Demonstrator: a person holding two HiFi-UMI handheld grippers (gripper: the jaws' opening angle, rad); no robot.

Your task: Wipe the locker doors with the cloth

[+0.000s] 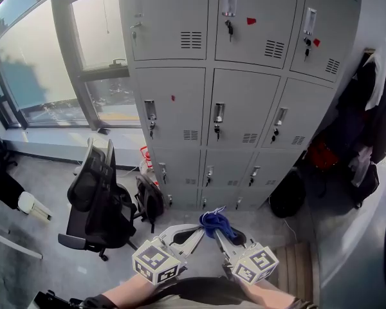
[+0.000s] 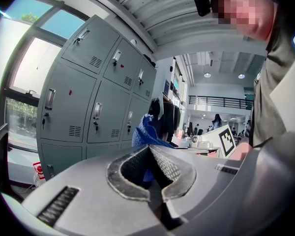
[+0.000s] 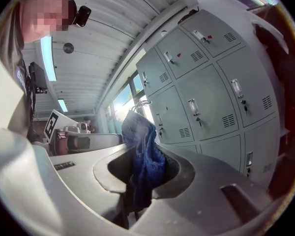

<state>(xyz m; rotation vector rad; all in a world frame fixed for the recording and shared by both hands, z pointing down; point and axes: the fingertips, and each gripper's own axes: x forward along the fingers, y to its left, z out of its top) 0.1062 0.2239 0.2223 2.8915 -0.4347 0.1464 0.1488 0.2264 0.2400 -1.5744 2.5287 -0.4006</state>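
- Head view: the grey lockers (image 1: pixel 238 102) fill the upper middle of the frame, smooth painted sheet metal in three columns, each door with a slotted vent, a handle and a key. The blue cloth (image 1: pixel 213 221) sits bunched at bottom centre, well short of any door. I judge the wiping has not begun and this is the approach. A black mesh chair (image 1: pixel 96 198) stands at lower left.
- Head view: the right gripper (image 1: pixel 217 232) and left gripper (image 1: pixel 198 233) meet tip to tip under the cloth.
- Left gripper view: the jaws are pressed together at centre frame (image 2: pixel 150 149), ribbed pads meeting on nothing. The cloth (image 2: pixel 144 131) shows just beyond them.
- Right gripper view: the jaws are clenched on the cloth (image 3: pixel 146 154), a soft, fuzzy fold standing up from lower centre. The lockers (image 3: pixel 211 87) lie at upper right.
- Next, the cloth likely has to be raised flat against a door panel, clear of keys and handles.
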